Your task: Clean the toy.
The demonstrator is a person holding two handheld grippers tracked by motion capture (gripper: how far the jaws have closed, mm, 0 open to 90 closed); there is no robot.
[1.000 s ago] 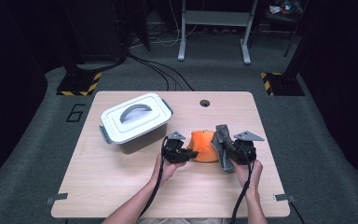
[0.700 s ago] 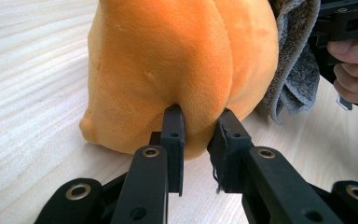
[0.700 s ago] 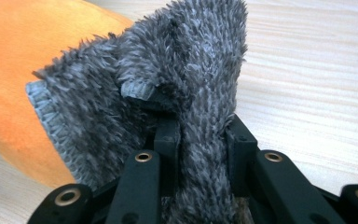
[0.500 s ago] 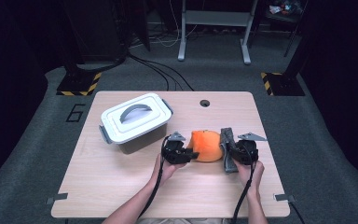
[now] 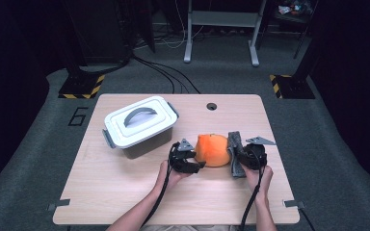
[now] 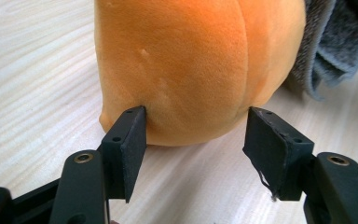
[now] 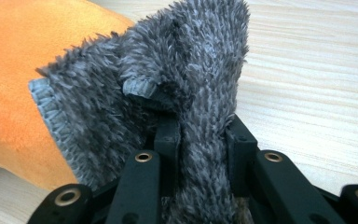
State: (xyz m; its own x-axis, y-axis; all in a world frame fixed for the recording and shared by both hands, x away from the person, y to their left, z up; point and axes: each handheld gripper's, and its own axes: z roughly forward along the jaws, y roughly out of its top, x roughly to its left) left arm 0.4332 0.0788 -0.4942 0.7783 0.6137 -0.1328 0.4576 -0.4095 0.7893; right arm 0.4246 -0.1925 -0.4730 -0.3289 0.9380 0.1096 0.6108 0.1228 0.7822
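Orange ball (image 5: 213,150) mid-table in the high view, between left gripper (image 5: 192,162) and right gripper (image 5: 234,159); grey cloth (image 5: 234,153) now pressed flat along its right side, lower than a second ago, so wiping under way.

Left gripper view: jaws spread, bracketing the ball's (image 6: 191,65) base, steadying it.

Right gripper view: jaws pinching the cloth (image 7: 186,93), laid against the ball (image 7: 23,70).

You work at a light wooden bench (image 5: 125,192) with a round cable hole (image 5: 211,106) near its far edge. Around it lies grey carpet (image 5: 38,159), marked with a "6" (image 5: 78,116) off the bench's left side. Yellow-black striped bases (image 5: 82,86) sit beyond both far corners, a metal frame (image 5: 220,29) stands behind, cables (image 5: 164,72) trail across, and the surroundings are dark.
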